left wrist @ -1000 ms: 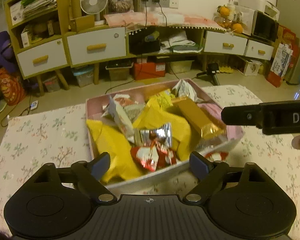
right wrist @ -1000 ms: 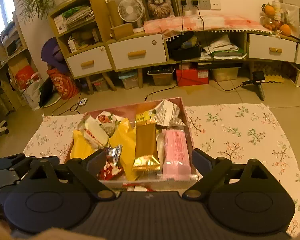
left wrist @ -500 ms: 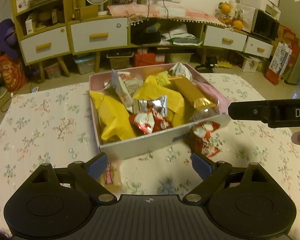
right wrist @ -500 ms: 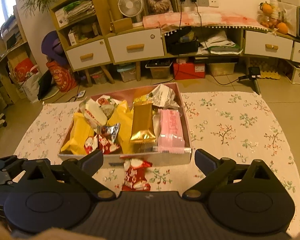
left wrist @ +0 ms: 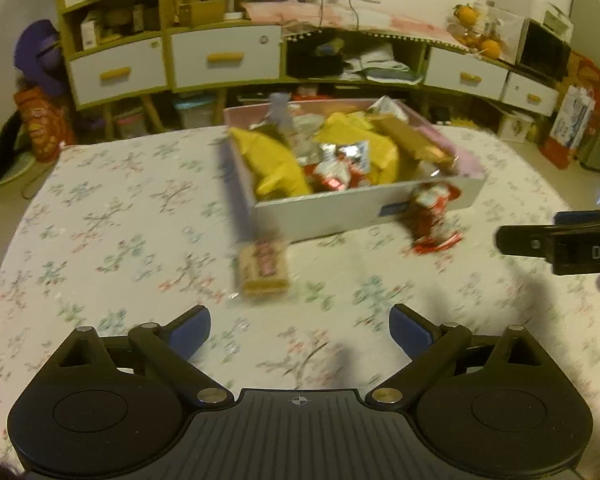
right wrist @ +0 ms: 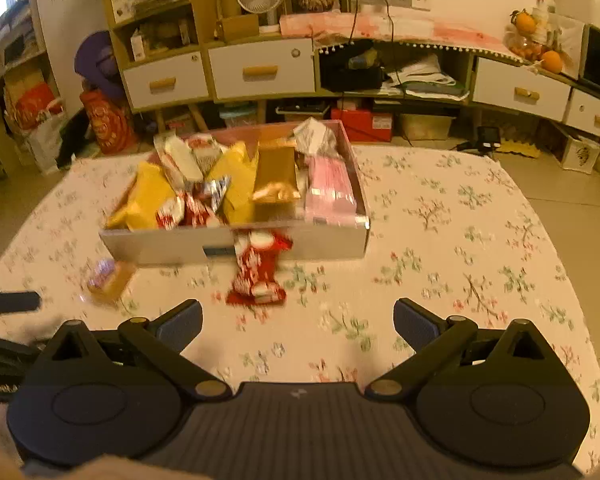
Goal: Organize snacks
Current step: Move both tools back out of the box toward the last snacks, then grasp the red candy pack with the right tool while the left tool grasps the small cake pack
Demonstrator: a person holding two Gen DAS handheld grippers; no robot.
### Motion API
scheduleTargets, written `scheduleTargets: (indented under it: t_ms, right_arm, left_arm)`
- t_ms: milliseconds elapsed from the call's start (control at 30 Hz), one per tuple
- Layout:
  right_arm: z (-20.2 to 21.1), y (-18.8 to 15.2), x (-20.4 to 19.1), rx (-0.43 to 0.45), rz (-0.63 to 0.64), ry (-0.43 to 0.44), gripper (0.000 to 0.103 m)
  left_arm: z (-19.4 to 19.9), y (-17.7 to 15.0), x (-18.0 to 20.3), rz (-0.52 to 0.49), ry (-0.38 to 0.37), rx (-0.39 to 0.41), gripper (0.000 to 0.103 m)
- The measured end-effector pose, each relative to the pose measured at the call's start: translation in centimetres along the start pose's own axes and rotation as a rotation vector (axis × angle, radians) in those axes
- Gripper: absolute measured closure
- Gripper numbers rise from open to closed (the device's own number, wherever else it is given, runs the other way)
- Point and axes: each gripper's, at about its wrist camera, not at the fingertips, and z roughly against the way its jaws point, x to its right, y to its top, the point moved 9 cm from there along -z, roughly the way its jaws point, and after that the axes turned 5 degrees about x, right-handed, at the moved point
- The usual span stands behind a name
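As both grippers are being pulled back from box (right wrist: 236, 246), more table (right wrist: 440, 240) is being seen. Left gripper (left wrist: 298, 330) and right gripper (right wrist: 298, 322) are being held spread, nothing pinched. Red packet (right wrist: 256, 270) and cracker pack (left wrist: 263, 266) are being left outside box, waiting to be picked.

The snack box (left wrist: 364, 208) is viewed from the near-left by the left wrist camera, and squarely from the front (right wrist: 236, 242) by the right. Both views are set low over the floral tablecloth (right wrist: 440, 240), facing the cabinets.
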Motion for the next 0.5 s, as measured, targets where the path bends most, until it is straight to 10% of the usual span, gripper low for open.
scheduleTargets:
  t_ms: [500]
  right_arm:
    - [-2.4,-4.8,-1.5,-0.089,0.094,0.008,0.0]
  left_arm:
    - [-2.8,-3.1,-2.6,-0.004,0.068,0.038,0.003]
